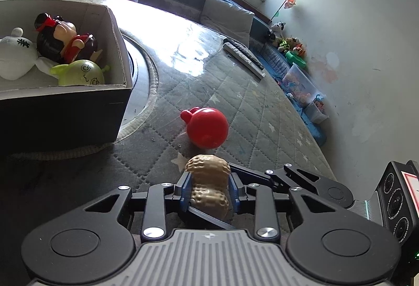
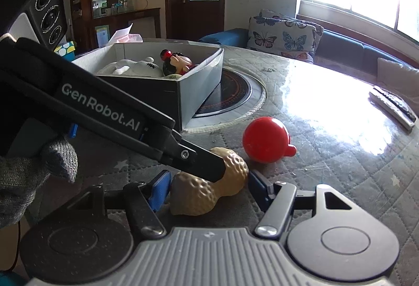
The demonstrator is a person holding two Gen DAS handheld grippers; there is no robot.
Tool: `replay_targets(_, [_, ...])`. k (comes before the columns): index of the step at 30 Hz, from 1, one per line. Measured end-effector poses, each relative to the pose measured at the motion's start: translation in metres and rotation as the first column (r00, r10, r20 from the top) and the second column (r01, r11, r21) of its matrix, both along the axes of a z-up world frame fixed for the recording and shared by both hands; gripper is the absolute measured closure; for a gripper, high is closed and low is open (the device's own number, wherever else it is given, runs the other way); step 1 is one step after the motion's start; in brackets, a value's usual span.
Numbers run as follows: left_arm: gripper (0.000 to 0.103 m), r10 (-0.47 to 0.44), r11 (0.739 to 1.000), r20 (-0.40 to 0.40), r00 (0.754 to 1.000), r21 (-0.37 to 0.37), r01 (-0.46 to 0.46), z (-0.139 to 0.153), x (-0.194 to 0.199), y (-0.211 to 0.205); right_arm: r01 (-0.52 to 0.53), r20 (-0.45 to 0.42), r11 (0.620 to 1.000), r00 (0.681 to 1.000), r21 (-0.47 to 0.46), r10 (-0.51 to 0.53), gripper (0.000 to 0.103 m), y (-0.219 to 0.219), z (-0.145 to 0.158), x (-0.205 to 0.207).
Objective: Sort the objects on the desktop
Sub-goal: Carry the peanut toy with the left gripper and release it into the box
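My left gripper (image 1: 208, 187) is shut on a tan peanut-shaped toy (image 1: 208, 181), its blue pads pressed on both sides. In the right wrist view the peanut toy (image 2: 209, 189) lies low over the quilted table cover between my right gripper's (image 2: 209, 187) spread blue fingers (image 2: 159, 187), which do not touch it; the left gripper's black arm (image 2: 104, 108) crosses over it. A red round toy (image 1: 207, 127) (image 2: 267, 139) lies just beyond. A cardboard box (image 1: 115, 88) (image 2: 199, 81) holds a doll, a white plush and a green toy.
A round hob (image 2: 230, 92) is set in the table beside the box. Remote controls (image 1: 243, 56) (image 2: 392, 106) lie near the far table edge. A sofa with butterfly cushions (image 2: 282, 34) and toys along the wall (image 1: 293, 50) stand beyond the table.
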State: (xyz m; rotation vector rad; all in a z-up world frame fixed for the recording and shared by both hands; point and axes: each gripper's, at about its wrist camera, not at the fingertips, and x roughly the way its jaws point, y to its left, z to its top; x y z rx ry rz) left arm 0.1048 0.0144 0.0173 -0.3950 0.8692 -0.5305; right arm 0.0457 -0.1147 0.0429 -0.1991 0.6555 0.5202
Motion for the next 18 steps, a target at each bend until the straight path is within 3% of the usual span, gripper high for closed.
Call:
replay_targets(9, [0.072,0.071,0.996,0.095,0.993,-0.053,-0.066,0.037,-0.018,0.031,-0.067,0.104,0.998,0.992,-0.014,0.068,0.038,0.023,0.036,-0.005])
replay_targets(18, [0.073,0.183,0.979,0.196,0.963,-0.122,-0.161,0.071,-0.013,0.080,-0.171,0.186,0.985,0.967,-0.031,0.174,0.039,0.075,0.065,0.020])
